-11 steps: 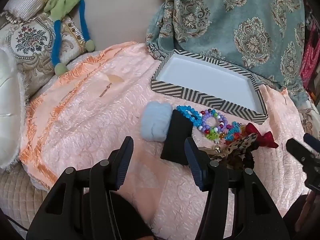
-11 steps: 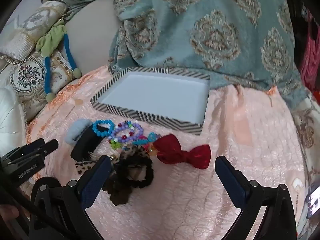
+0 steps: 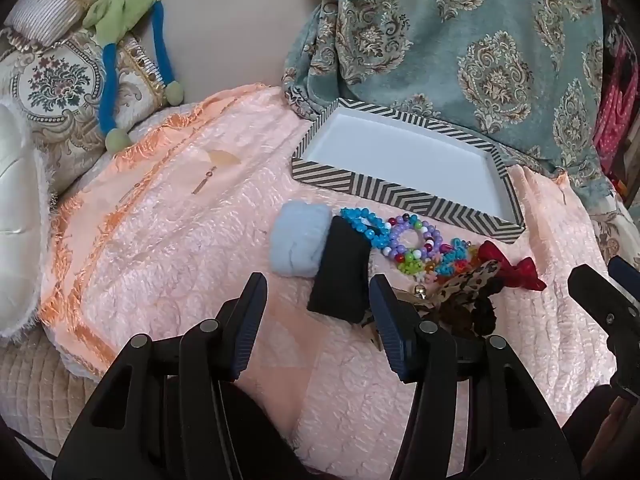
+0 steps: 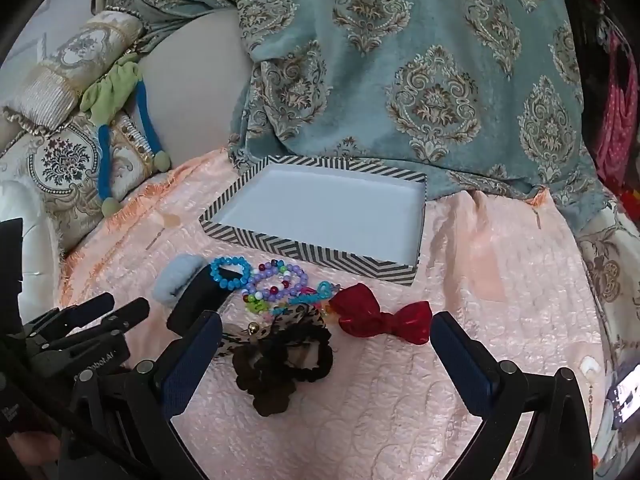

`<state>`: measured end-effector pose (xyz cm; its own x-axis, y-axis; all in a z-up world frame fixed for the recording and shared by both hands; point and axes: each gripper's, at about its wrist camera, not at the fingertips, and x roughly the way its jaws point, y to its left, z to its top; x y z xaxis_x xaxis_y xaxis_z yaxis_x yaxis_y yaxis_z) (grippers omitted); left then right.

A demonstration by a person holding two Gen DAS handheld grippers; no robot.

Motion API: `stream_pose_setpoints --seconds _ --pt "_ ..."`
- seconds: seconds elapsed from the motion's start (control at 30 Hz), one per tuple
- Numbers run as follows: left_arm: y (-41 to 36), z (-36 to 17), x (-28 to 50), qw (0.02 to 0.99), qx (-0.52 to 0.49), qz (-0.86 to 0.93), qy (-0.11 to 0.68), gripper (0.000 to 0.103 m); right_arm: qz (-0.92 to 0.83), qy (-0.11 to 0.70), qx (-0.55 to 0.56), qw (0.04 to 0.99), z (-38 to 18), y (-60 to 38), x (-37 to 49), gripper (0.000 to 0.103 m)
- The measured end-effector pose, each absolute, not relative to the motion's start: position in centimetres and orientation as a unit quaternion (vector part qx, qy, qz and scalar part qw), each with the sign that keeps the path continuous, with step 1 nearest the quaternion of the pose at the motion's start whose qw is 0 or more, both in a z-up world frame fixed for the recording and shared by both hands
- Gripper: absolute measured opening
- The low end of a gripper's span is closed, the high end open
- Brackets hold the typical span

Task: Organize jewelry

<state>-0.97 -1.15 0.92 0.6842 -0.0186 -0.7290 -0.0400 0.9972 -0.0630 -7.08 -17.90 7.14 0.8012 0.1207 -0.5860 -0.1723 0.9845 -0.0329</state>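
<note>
Left wrist view: left gripper (image 3: 318, 312) spread, nothing between the pads, hovering just short of the black pouch (image 3: 340, 276). Striped tray (image 3: 404, 196) bare inside; bead bracelets (image 3: 384, 234) lie on the pink quilt (image 3: 180, 240) just before it.

Right wrist view: right gripper (image 4: 326, 354) spread wide over the dark scrunchies (image 4: 280, 360), red bow (image 4: 380, 316) beyond. Nothing sorted yet; whole pile remains.
</note>
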Motion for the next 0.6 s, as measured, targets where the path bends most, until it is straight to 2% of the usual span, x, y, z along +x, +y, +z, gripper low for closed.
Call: stream_pose_setpoints --seconds 0.6 --pt "-1.8 1.2 -0.9 0.919 -0.029 0.008 0.394 0.053 0.062 0.315 -0.039 0.946 5.4 -20.3 -4.4 0.103"
